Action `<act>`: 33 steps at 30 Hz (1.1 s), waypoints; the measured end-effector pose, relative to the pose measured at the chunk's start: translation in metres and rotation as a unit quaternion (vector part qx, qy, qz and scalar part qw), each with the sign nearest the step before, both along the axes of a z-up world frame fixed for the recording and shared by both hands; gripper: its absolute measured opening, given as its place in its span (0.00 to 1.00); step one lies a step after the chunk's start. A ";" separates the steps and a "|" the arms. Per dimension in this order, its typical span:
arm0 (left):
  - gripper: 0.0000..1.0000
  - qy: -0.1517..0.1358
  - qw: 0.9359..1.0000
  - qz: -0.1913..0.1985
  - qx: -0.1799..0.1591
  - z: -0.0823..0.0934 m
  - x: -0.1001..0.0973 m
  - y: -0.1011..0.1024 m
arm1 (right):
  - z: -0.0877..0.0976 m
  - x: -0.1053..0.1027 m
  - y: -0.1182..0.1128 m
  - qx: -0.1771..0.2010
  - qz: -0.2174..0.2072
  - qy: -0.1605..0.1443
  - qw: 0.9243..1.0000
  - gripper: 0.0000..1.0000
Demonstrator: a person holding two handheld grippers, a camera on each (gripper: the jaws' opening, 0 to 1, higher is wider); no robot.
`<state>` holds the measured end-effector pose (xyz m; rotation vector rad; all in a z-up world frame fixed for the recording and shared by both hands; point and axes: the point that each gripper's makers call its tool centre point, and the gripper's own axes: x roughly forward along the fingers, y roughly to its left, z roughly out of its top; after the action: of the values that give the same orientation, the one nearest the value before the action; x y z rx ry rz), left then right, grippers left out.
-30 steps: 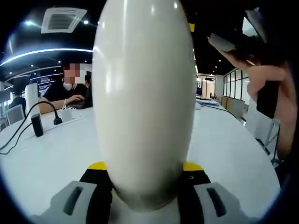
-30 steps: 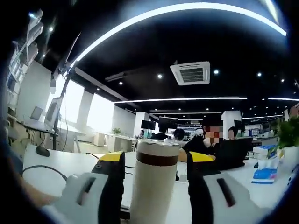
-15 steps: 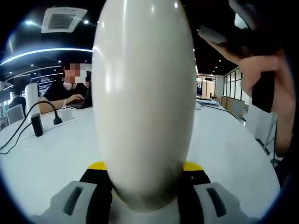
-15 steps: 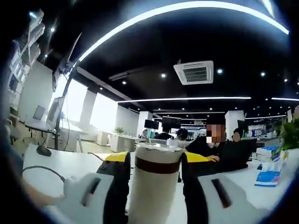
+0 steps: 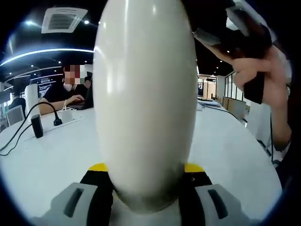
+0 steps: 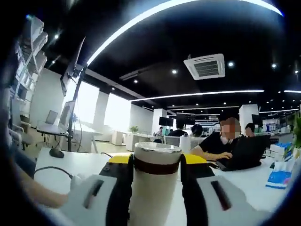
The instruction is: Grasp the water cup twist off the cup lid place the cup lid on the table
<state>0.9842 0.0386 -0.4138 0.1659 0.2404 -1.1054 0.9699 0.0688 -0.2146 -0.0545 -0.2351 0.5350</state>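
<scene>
Above the white table [image 5: 230,155], water cup [image 5: 143,103] pinched tight in left gripper [image 5: 143,181]; cup lid [image 6: 156,157] squeezed by right gripper [image 6: 155,165]. Could slip and spill if twisted crooked.

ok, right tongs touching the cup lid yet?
Touching. In the right gripper view the right tongs have both jaws pressed against the cup lid, with no gap on either side.

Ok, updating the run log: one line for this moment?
left: shut on cup | right: shut on lid | lid: still on
</scene>
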 end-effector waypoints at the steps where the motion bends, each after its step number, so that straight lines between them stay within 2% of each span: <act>1: 0.55 0.000 1.000 0.000 0.000 0.000 0.000 0.000 | 0.000 0.001 0.000 -0.001 0.008 0.000 1.000 0.42; 7: 0.55 0.001 1.000 -0.001 0.000 0.000 0.000 -0.001 | 0.000 0.002 -0.001 0.012 0.068 0.006 0.998 0.42; 12: 0.55 0.001 1.000 -0.001 -0.001 0.000 -0.003 -0.002 | -0.001 0.001 0.002 0.013 0.138 0.007 0.990 0.42; 14: 0.55 0.001 1.000 -0.002 -0.001 0.000 -0.002 -0.002 | -0.001 0.001 0.001 0.023 0.166 0.013 0.986 0.42; 19: 0.56 0.003 1.000 -0.002 -0.001 -0.002 0.002 -0.001 | -0.001 0.001 0.002 0.012 0.224 0.016 0.974 0.42; 26: 0.56 0.004 1.000 0.000 -0.001 -0.004 0.007 0.001 | -0.002 0.002 0.004 0.013 0.286 0.019 0.958 0.42; 30: 0.56 0.004 1.000 0.000 -0.001 -0.004 0.009 0.001 | -0.002 0.001 0.004 0.020 0.319 0.020 0.947 0.42; 33: 0.56 0.004 1.000 0.000 -0.001 -0.004 0.008 0.001 | -0.001 0.000 0.004 0.027 0.352 0.028 0.935 0.42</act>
<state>0.9918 0.0392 -0.4175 0.1595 0.2464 -1.1074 0.9702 0.0724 -0.2154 0.1055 -0.2098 1.2428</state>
